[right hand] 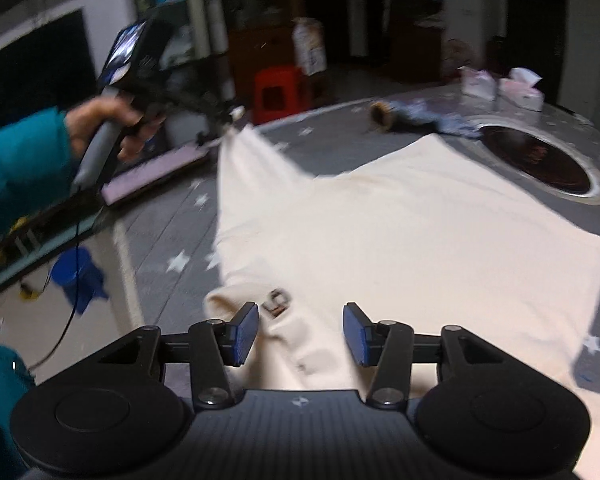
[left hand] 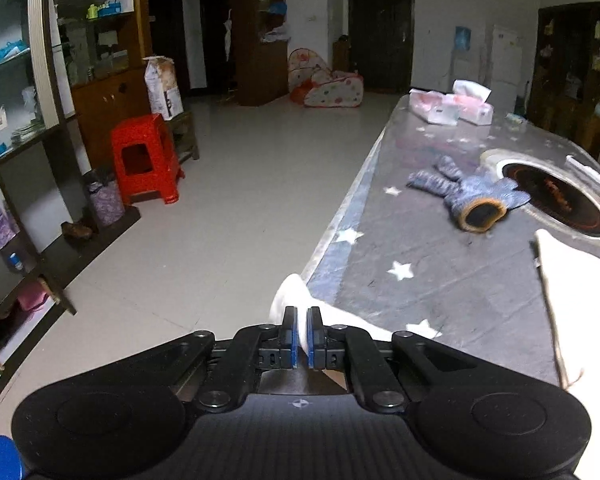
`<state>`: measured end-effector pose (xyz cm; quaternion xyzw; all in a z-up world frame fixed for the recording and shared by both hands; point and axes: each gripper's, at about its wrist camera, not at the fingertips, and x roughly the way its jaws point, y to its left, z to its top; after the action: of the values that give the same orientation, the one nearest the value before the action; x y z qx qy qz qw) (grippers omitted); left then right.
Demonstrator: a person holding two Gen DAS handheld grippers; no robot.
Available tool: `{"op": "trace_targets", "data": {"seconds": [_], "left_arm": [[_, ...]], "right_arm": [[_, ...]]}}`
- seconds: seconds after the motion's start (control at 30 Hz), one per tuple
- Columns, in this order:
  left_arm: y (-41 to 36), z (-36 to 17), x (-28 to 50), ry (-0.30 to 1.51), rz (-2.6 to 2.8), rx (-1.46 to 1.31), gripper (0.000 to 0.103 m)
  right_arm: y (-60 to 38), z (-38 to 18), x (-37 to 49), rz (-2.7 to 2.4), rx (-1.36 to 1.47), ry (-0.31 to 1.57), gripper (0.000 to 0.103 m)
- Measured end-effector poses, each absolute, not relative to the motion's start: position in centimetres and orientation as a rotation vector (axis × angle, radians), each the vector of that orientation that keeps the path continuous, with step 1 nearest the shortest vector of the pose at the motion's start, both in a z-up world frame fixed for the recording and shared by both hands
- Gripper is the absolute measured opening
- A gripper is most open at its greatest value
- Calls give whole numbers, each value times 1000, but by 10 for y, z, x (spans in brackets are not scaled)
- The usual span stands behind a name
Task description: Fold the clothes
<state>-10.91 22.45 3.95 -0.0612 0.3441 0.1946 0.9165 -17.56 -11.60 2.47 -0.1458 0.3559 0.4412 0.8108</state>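
A cream shirt [right hand: 400,232] lies spread on the grey star-patterned table [right hand: 168,240]. My left gripper [left hand: 302,336] is shut on a corner of the shirt [left hand: 296,300] at the table's left edge; in the right wrist view it [right hand: 224,126] holds that corner lifted and pulled out to the far left. My right gripper [right hand: 300,334] is open, its blue pads on either side of the shirt's collar area with a small label [right hand: 277,302]. Another part of the shirt shows at the right of the left wrist view [left hand: 580,300].
A blue knit glove [left hand: 464,194] lies on the table beside a round inset burner [left hand: 556,196]. Tissue packs [left hand: 452,106] stand at the far end. A red stool [left hand: 144,160] and shelves [left hand: 100,60] stand on the floor to the left.
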Motion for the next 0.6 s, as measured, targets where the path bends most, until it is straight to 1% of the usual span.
{"op": "trace_targets", "data": {"seconds": [0.13, 0.17, 0.2, 0.27, 0.43, 0.53, 0.57, 0.6], "left_arm": [[226, 36, -108, 739, 422, -119, 12], [226, 36, -108, 742, 428, -121, 15], [224, 38, -109, 738, 432, -118, 23], [217, 45, -110, 712, 435, -104, 32], [198, 64, -114, 649, 444, -68, 32], [184, 75, -117, 616, 394, -79, 30], [176, 79, -118, 614, 327, -109, 27], [168, 80, -119, 618, 245, -144, 21]], "right_arm": [[-111, 20, -187, 983, -353, 778, 47], [-112, 21, -190, 990, -360, 780, 47], [-114, 23, -191, 994, -358, 782, 47], [-118, 26, -193, 997, -345, 781, 47], [-127, 37, -190, 982, -298, 759, 47], [-133, 41, -184, 958, -265, 751, 47], [-135, 41, -182, 947, -255, 750, 47], [-137, 41, -179, 935, -245, 750, 47]]}}
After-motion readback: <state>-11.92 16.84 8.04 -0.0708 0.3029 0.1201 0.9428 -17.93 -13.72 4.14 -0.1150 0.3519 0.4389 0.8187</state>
